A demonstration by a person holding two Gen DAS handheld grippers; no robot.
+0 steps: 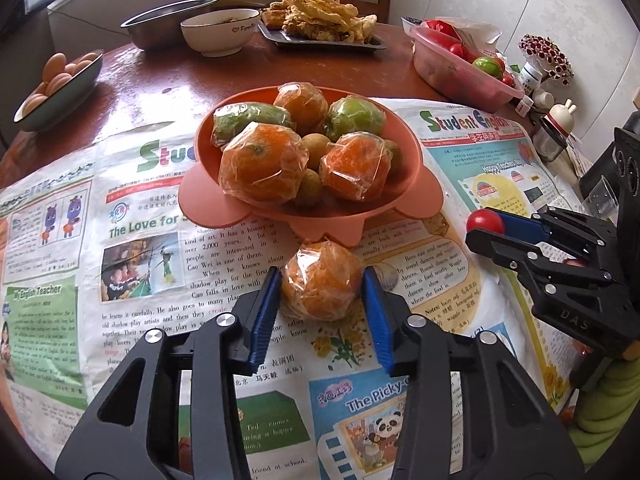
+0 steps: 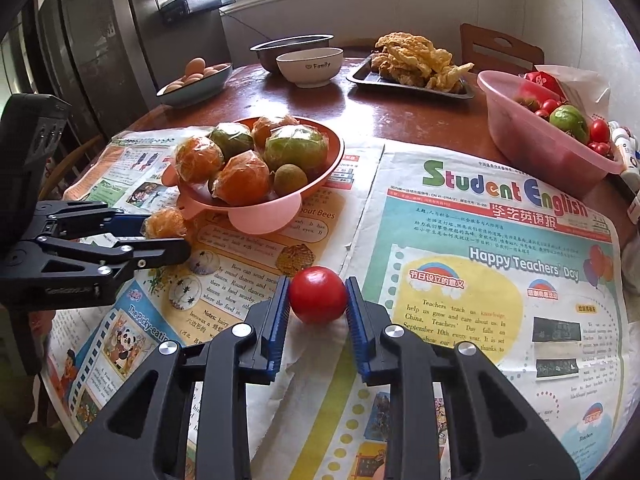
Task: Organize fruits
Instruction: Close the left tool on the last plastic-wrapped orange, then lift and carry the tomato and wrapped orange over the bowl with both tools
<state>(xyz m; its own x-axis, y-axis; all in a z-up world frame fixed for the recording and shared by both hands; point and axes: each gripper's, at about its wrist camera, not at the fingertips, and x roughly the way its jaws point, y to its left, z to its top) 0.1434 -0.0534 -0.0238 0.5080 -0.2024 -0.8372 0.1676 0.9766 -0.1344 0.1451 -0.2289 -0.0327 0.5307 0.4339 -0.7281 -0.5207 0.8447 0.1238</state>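
A plastic-wrapped orange (image 1: 320,282) lies on the newspaper just in front of the orange fruit bowl (image 1: 412,196). My left gripper (image 1: 320,280) has its blue pads on both sides of it, touching the wrap. It also shows in the right wrist view (image 2: 165,222). A red tomato (image 2: 318,294) sits between the pads of my right gripper (image 2: 318,290), which is closed on it; it also shows in the left wrist view (image 1: 485,221). The bowl (image 2: 336,168) holds several wrapped oranges, green fruits and small brown fruits.
A pink tub (image 2: 520,136) with tomatoes and a green fruit stands at the right. A bowl of eggs (image 2: 196,80), a white bowl (image 2: 310,66), a steel bowl (image 2: 292,46) and a tray of fried food (image 2: 412,68) stand at the back. Small bottles (image 1: 536,80) line the right edge.
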